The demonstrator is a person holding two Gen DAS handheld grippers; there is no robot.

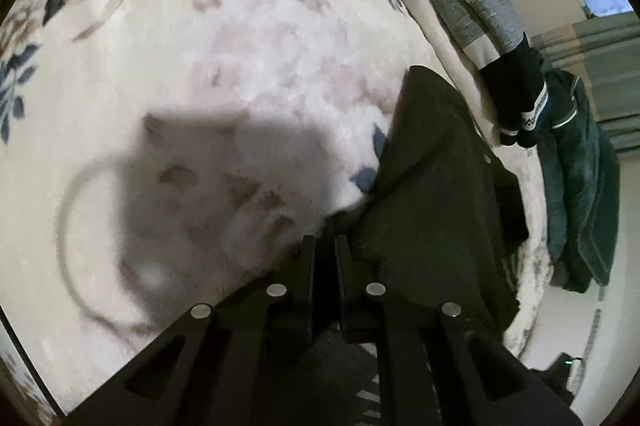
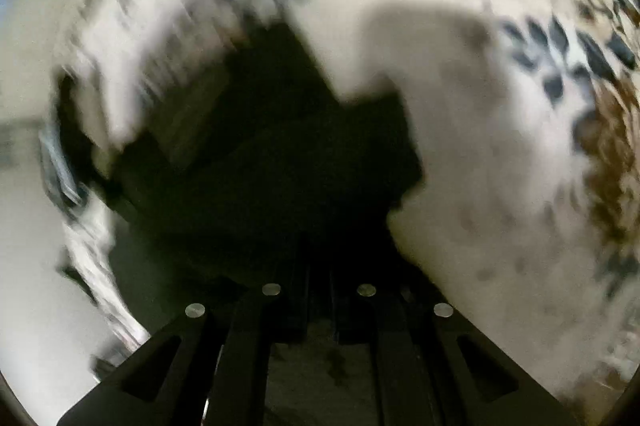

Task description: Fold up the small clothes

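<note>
- The left gripper (image 1: 325, 246) is pinching a corner of the dark garment (image 1: 432, 194) between nearly closed fingers; the cloth is rising from the grip and draping to the right, which suggests the corner is being lifted so it can be carried over for a fold.
- The garment is lying on the floral fleece blanket (image 1: 240, 46), a soft surface giving room to spread it; in the right wrist view the dark garment (image 2: 272, 154) is filling the centre, blurred.
- The right gripper (image 2: 320, 266) is sitting in shadow against the cloth; I cannot tell whether it is gripping.
- Folded clothes (image 1: 480, 14) are resting at the blanket's far edge, presumably stacked clear of the working area; a teal towel (image 1: 576, 178) is hanging beyond.
</note>
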